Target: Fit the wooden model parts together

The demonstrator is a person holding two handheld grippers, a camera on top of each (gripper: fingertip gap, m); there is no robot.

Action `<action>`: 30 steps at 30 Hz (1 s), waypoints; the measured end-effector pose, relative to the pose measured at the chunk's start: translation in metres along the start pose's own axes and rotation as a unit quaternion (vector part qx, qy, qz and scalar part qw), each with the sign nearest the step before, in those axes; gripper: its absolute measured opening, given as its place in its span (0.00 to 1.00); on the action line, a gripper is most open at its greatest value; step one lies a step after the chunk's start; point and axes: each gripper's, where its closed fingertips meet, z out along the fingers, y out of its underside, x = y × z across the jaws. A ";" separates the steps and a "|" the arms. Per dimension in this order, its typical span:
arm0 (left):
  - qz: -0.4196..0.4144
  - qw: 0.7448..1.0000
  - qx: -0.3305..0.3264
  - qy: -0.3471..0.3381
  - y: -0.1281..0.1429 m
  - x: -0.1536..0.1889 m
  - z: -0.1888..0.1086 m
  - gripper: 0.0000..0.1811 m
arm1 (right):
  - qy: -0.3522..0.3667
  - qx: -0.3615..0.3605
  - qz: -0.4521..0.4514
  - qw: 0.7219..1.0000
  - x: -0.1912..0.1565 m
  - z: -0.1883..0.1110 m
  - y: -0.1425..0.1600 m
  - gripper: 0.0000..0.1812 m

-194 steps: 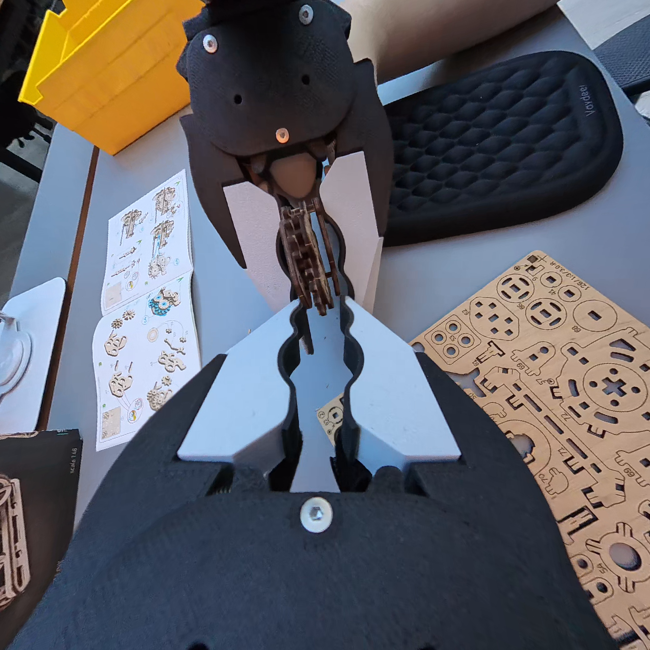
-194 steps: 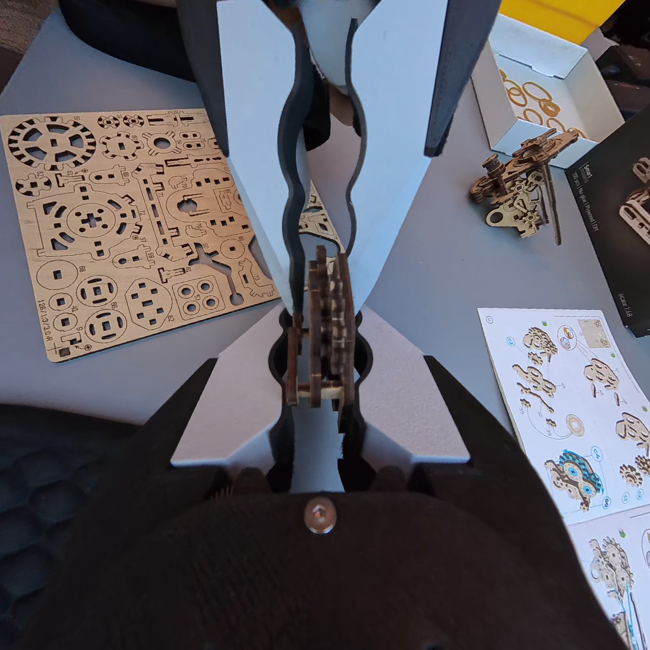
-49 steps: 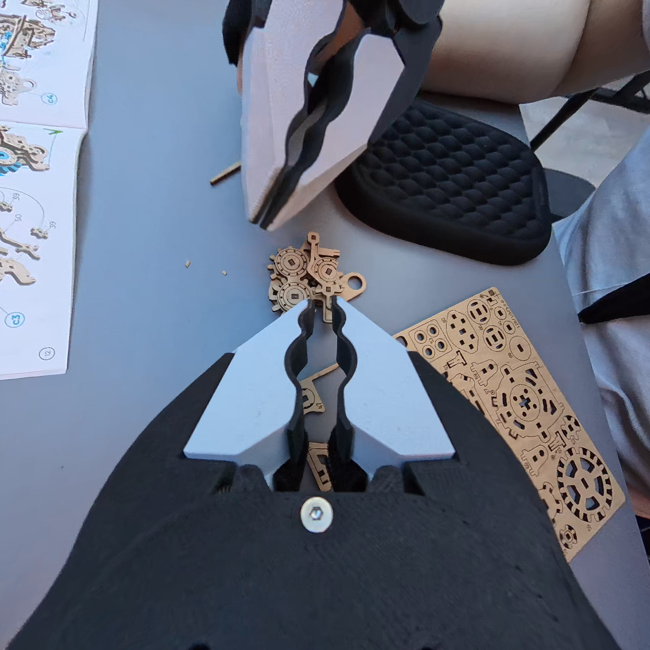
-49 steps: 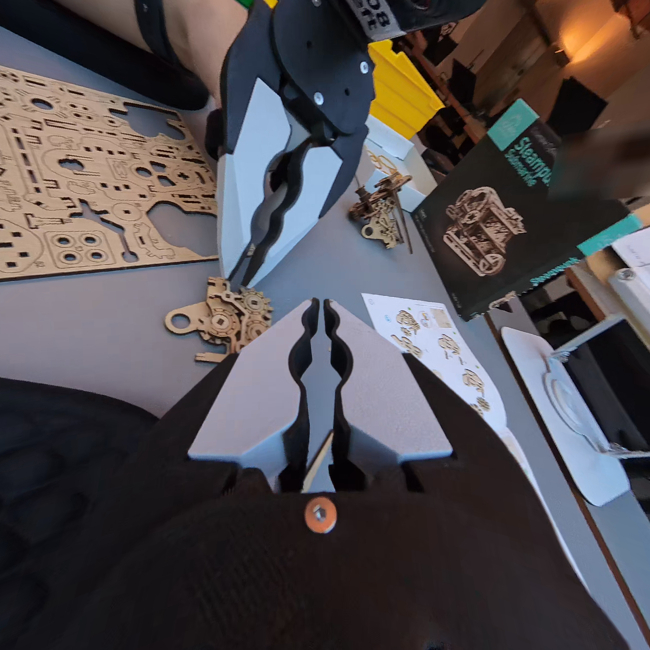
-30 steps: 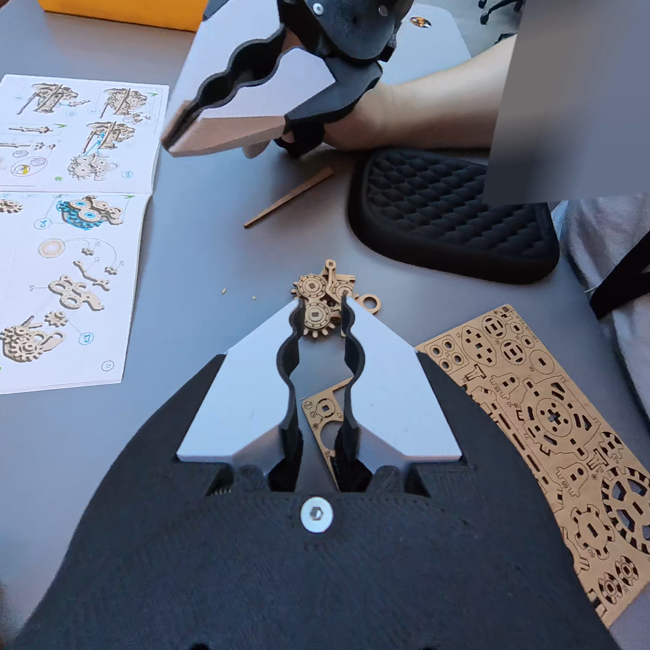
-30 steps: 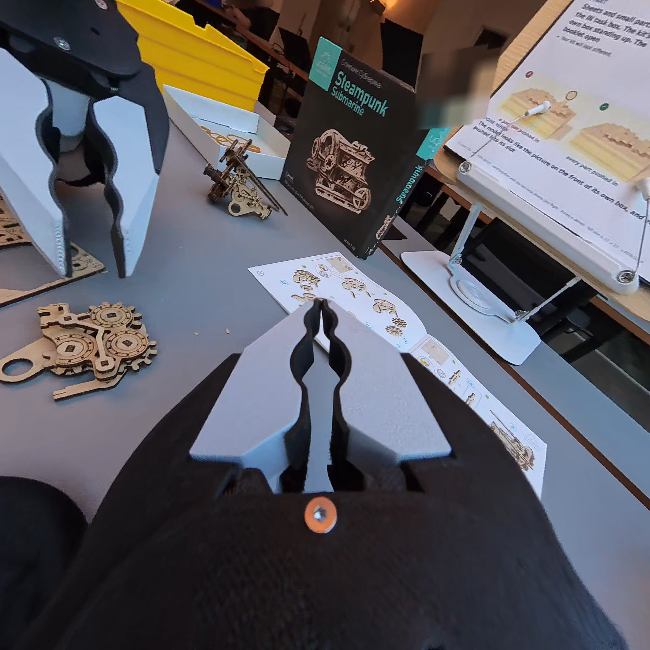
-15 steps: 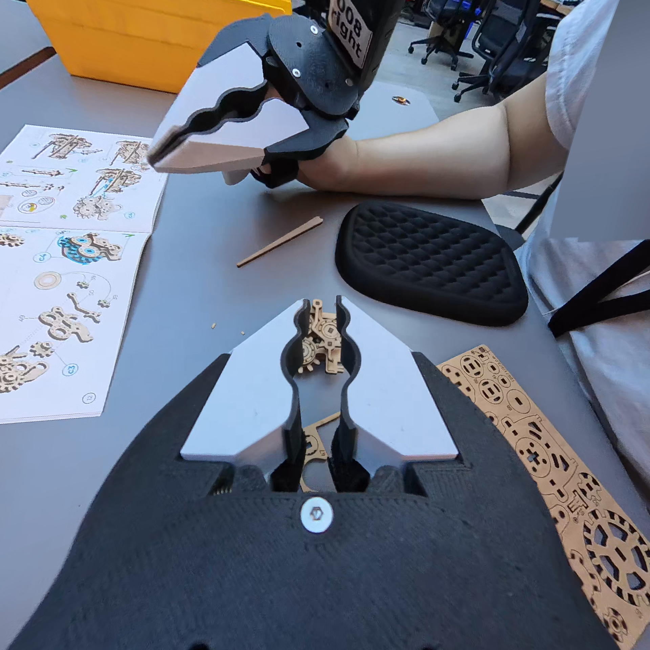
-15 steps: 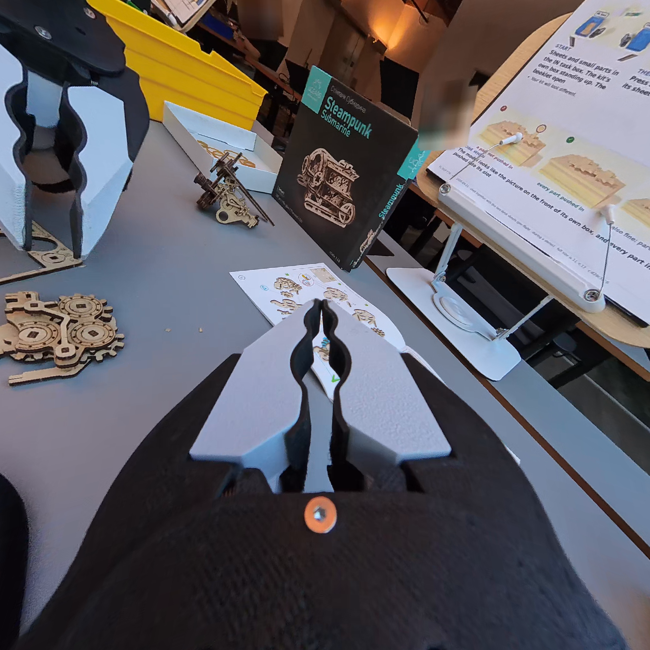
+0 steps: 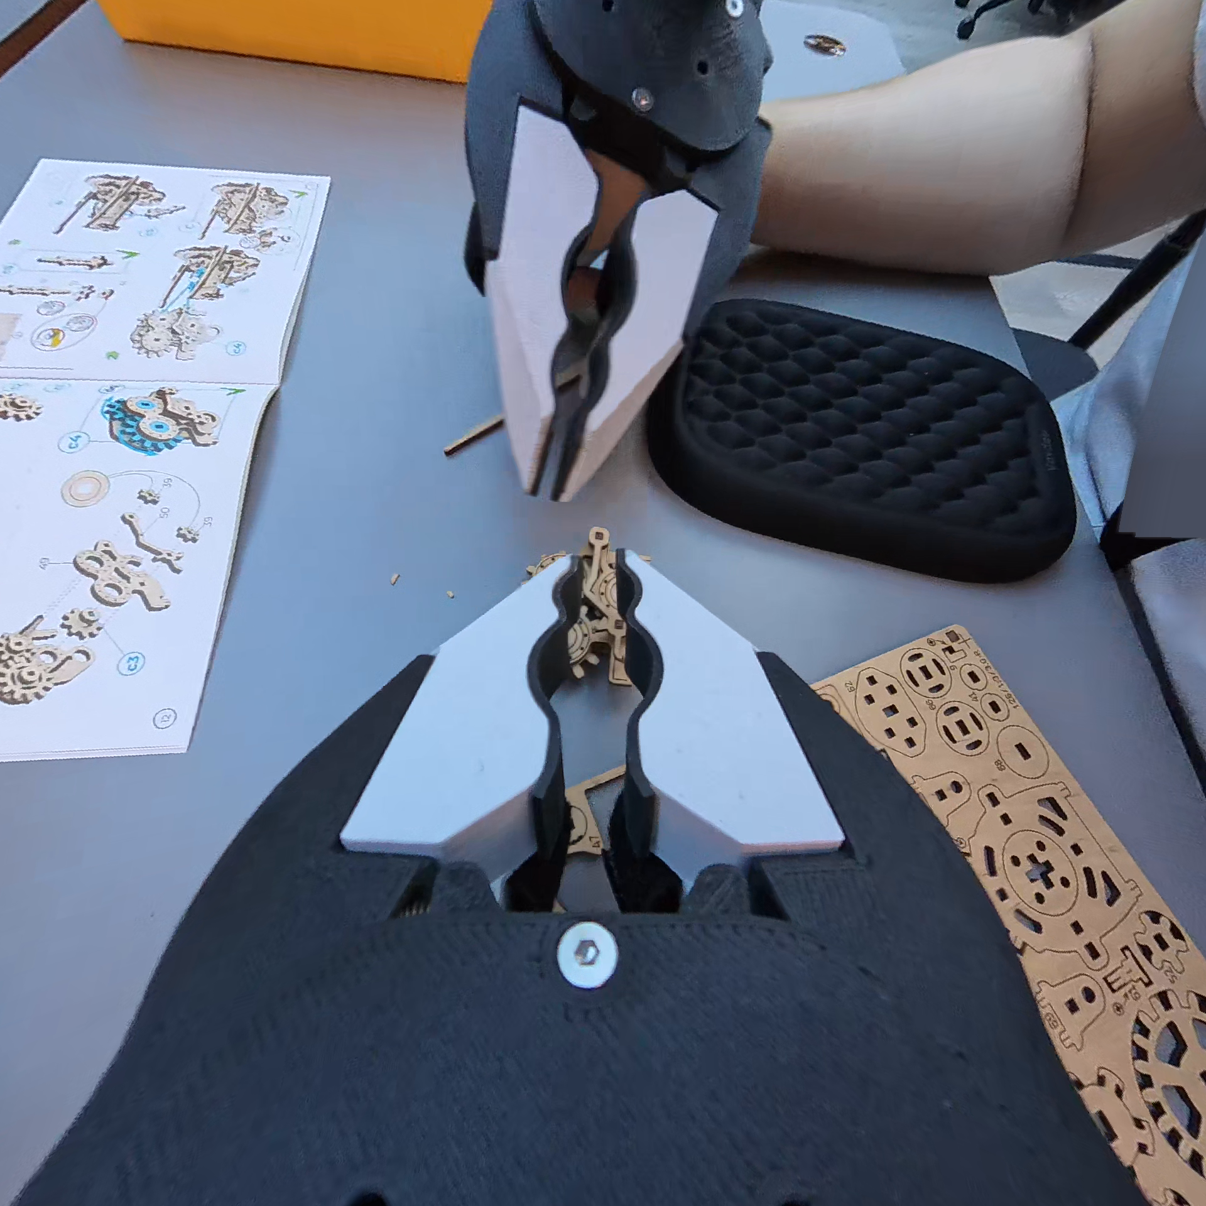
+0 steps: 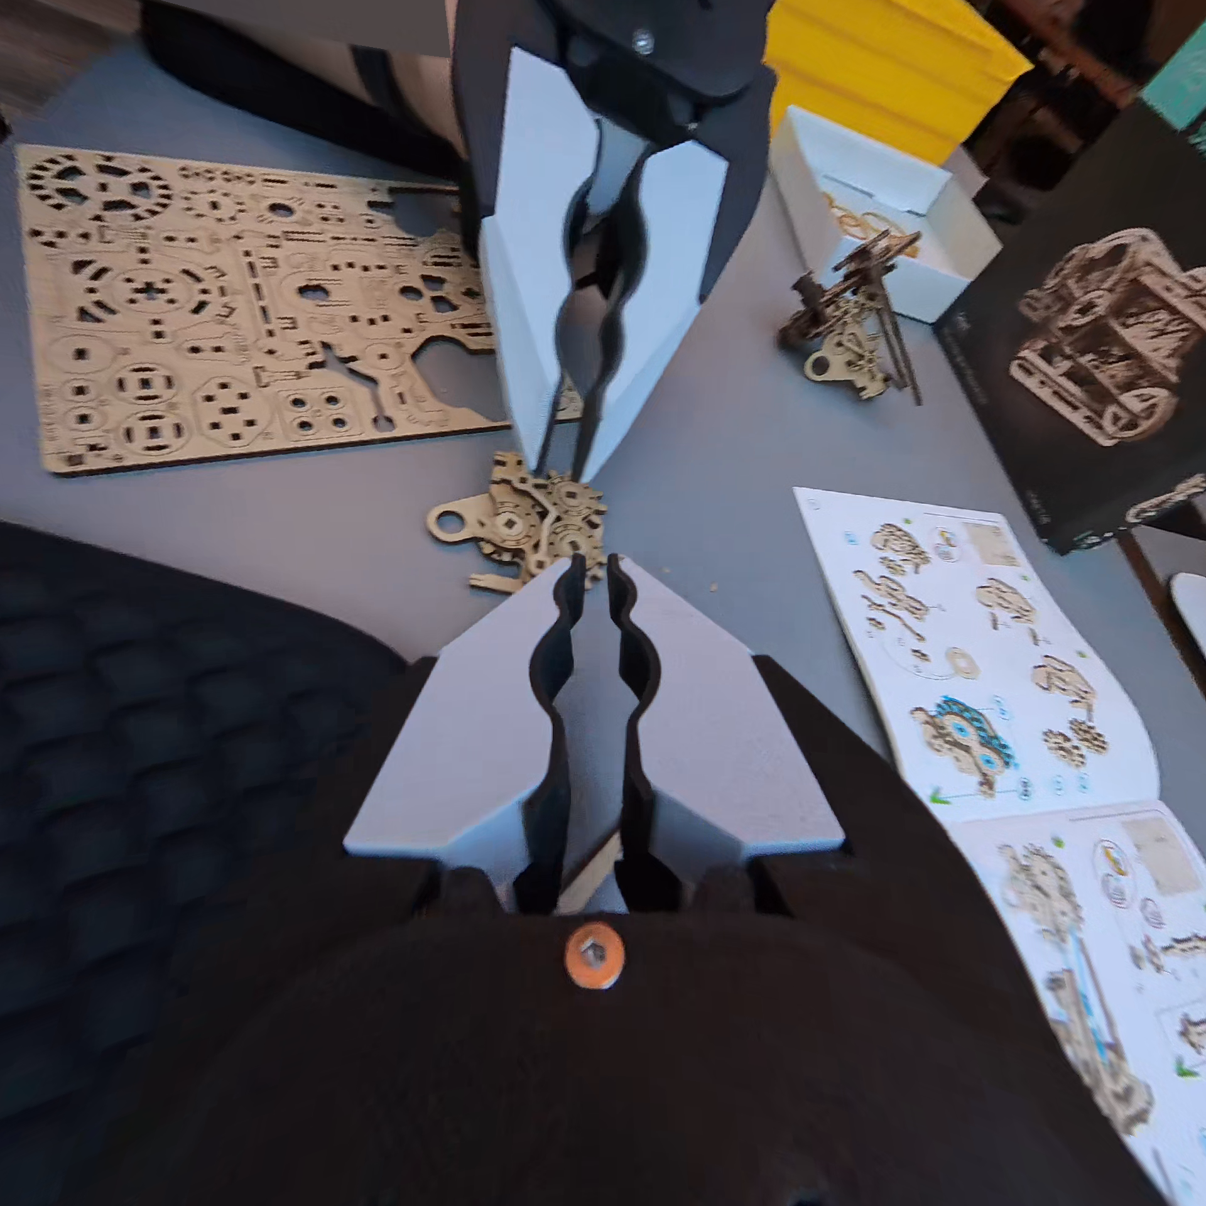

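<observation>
The wooden gear assembly (image 10: 522, 522) lies flat on the grey table between my two grippers, and neither holds it. In the left wrist view it shows through the gap of my left gripper (image 9: 597, 560), whose tips hover just over its near side (image 9: 597, 626). The left gripper is narrowly open and empty. My right gripper (image 10: 590, 562) is narrowly open and empty, with its tips just short of the assembly. It also shows opposite in the left wrist view (image 9: 551, 489). The left gripper shows in the right wrist view (image 10: 558, 466), its tips at the assembly's far edge.
A laser-cut wooden part sheet (image 10: 228, 307) lies beside the assembly. Around it are a black cushioned pad (image 9: 861, 444), an open instruction booklet (image 9: 130, 457), a thin wooden stick (image 9: 473, 437), a second small wooden assembly (image 10: 848, 339), a white box (image 10: 874, 215), a black kit box (image 10: 1109, 326) and a yellow bin (image 10: 881, 65). A person's arm (image 9: 946, 163) lies behind.
The right gripper has swung back from facing the booklet side. It now faces the left gripper across the assembly, and its jaws are slightly wider. The assembly, held in the air earlier, lies on the table.
</observation>
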 end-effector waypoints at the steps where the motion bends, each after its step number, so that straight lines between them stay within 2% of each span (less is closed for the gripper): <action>1: 0.004 1.000 0.002 -0.003 -0.001 0.000 0.000 0.05 | -0.022 -0.010 0.011 1.000 -0.010 -0.001 0.003 0.04; 3: 0.012 1.000 0.006 -0.028 -0.003 -0.005 -0.001 0.08 | -0.031 -0.017 0.025 0.999 -0.021 -0.003 0.006 0.05; 6: 0.023 0.999 -0.012 -0.045 0.004 -0.009 0.002 0.07 | 0.001 -0.023 0.017 1.000 -0.015 0.001 0.002 0.05; 10: 0.023 0.999 -0.026 -0.024 0.009 -0.007 -0.002 0.02 | -0.005 -0.040 0.041 0.998 -0.018 0.009 0.002 0.04; 16: -0.015 0.998 -0.056 0.013 0.025 -0.010 -0.007 0.02 | -0.001 -0.052 0.051 0.997 -0.017 0.010 0.002 0.03; 18: -0.020 0.998 -0.062 0.019 0.028 -0.010 -0.007 0.02 | -0.001 -0.070 0.046 0.997 -0.017 0.012 0.011 0.04; 23: -0.022 0.996 -0.078 0.048 0.031 0.001 -0.006 0.03 | -0.001 -0.060 0.051 0.997 -0.015 0.008 0.007 0.05; 26: -0.015 0.995 -0.086 0.037 0.032 0.000 -0.008 0.05 | -0.004 -0.010 0.071 0.997 -0.015 0.006 -0.015 0.05; 28: -0.015 0.996 -0.081 0.044 0.029 0.004 -0.007 0.05 | -0.002 0.023 0.092 0.995 -0.014 0.008 -0.028 0.00; 30: -0.013 0.996 -0.079 0.048 0.028 0.007 -0.004 0.05 | -0.013 0.002 0.105 0.994 -0.017 0.017 -0.023 0.00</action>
